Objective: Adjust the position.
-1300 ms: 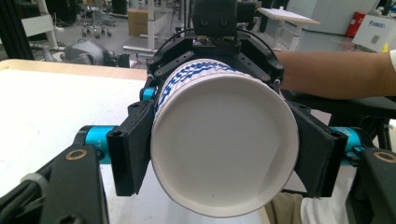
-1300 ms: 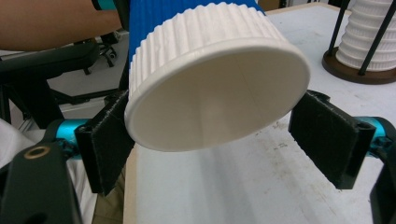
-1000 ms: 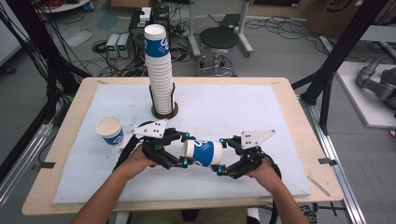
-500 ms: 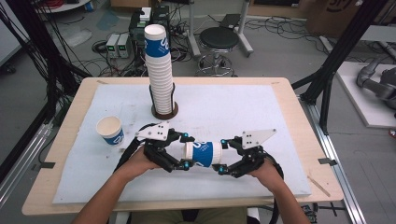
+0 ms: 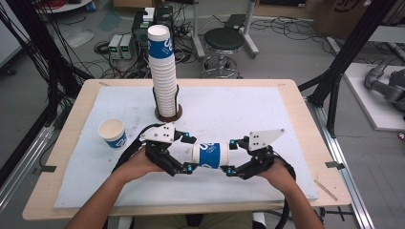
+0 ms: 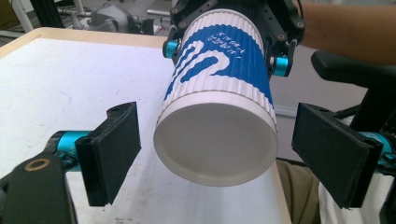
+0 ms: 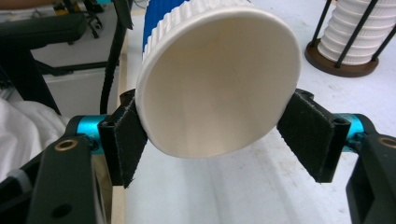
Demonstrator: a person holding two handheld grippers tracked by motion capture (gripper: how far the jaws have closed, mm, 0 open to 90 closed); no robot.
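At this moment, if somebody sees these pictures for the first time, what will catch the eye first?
Probably the blue-and-white paper cup held on its side above the table's near middle: the right gripper clamps its open end, while the left gripper, whose jaws have just been opening, stands clear of its base. Next comes the tall stack of cups in a holder at the back, and one upright cup to the left.

My high view sits above the near edge of the table (image 5: 286,102) and looks forward and down, far enough back to take in the floor beyond, with the stack of cups (image 5: 164,71) at twelve o'clock. My left gripper view rides low and close, looking along its jaws at the closed base of the paper cup (image 6: 217,100). My right gripper view faces the other way, into that same cup's open mouth (image 7: 219,84), with the stack at two o'clock.
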